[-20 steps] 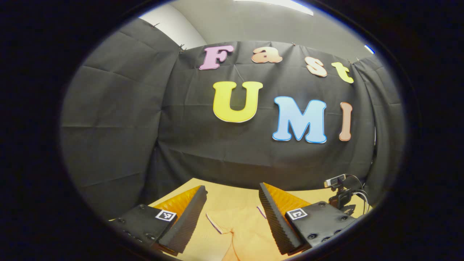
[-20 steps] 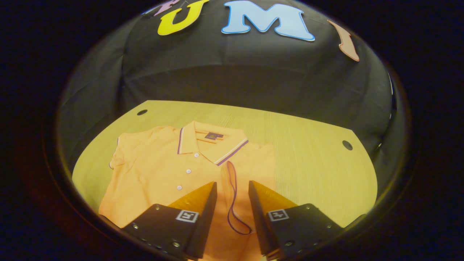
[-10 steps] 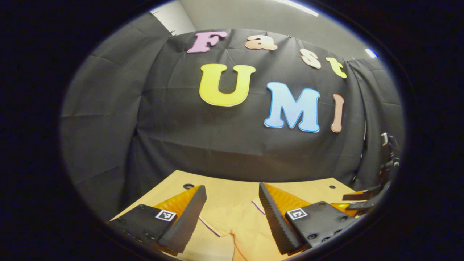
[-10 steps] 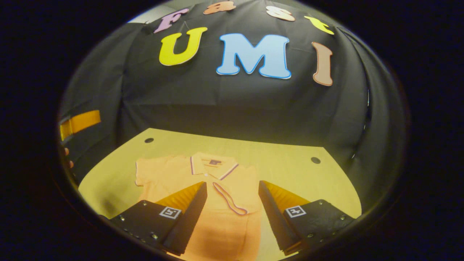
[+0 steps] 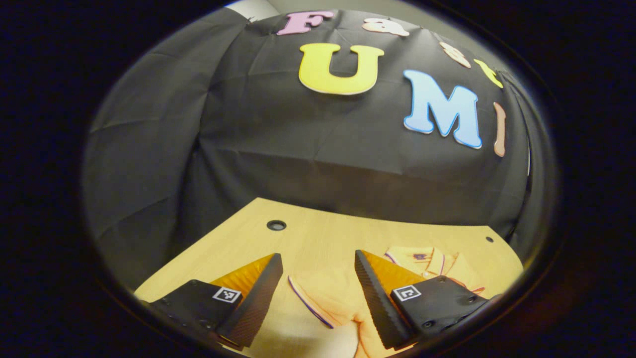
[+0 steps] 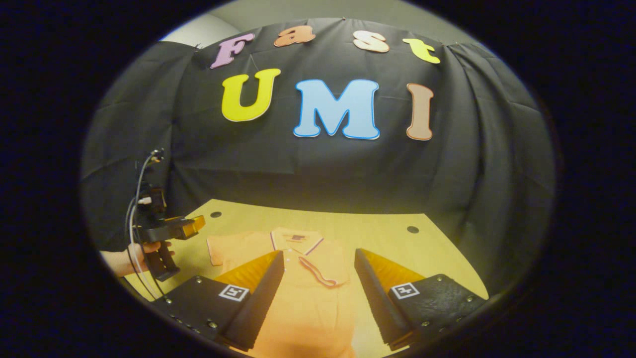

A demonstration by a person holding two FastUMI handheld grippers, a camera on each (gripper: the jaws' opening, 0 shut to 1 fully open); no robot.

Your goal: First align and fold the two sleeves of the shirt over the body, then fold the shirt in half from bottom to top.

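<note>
Shirt (image 6: 303, 278) flat on table (image 6: 397, 248), right sleeve (image 6: 320, 268) folded over body; right tool (image 6: 318, 293) has backed off, left tool (image 5: 318, 293) turned toward left sleeve (image 5: 318, 298), both spread, empty.

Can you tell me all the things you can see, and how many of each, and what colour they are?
shirt: one, orange with a striped collar, lying flat on the table, one sleeve already folded over the body
table: one, light wood, under the shirt
holes in the table: two, dark, near the far corners
booth wall: one, black cloth, behind the table
left gripper: one, open, above the unfolded sleeve
right gripper: one, open, above the shirt's body
hand: one, holding the left gripper at the table's edge
</note>
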